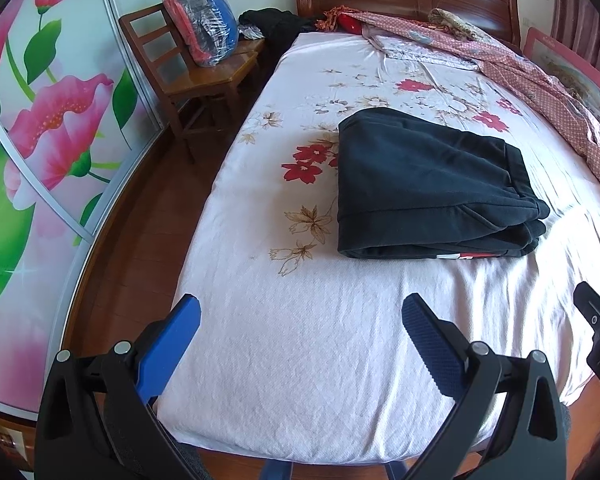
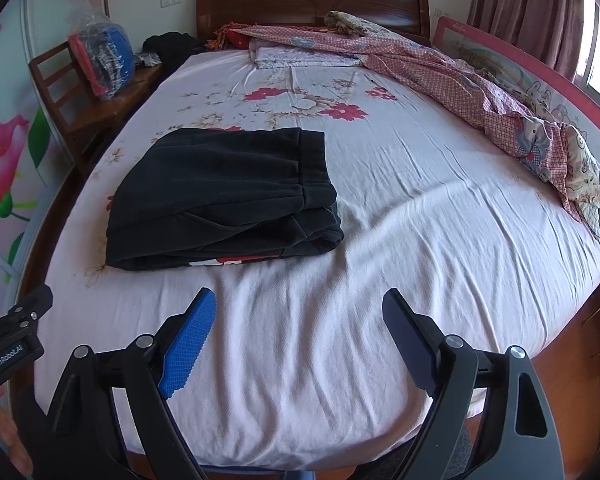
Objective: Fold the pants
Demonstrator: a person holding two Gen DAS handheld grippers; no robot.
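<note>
Jaws are standing wide apart on both tools at the foot of the bed (image 2: 340, 360), with nothing between them. Nearest the lens in the left wrist view, the left gripper (image 1: 300, 312) is hovering over the bare white sheet at the mattress's near left corner, its blue pads (image 1: 172, 348) spread and touching nothing. In the right wrist view the right gripper (image 2: 300, 304) is hanging likewise over the wrinkled sheet near the bed's front edge, blue pads parted and empty. Each tool is showing at the edge of the other's picture, the two sitting side by side.

Beyond them, the pants (image 2: 224, 196) are lying folded into a thick dark rectangle on the floral sheet, left of the bed's middle and well apart from both grippers. The layers are stacked, the waistband is turned to the right side, and a strip of red and white print is peeking out along the near edge.

Farther back, a pink patterned quilt (image 2: 460, 80) is trailing in a rumpled line along the right side of the bed toward the wooden headboard (image 2: 312, 4). To the left of the bed, a wooden chair (image 1: 204, 76) is carrying a clear plastic bag of clothes (image 1: 204, 20), and a flower-printed wardrobe door (image 1: 40, 120) is filling the left wall. Curtains (image 2: 528, 12) are hanging at the far right.
</note>
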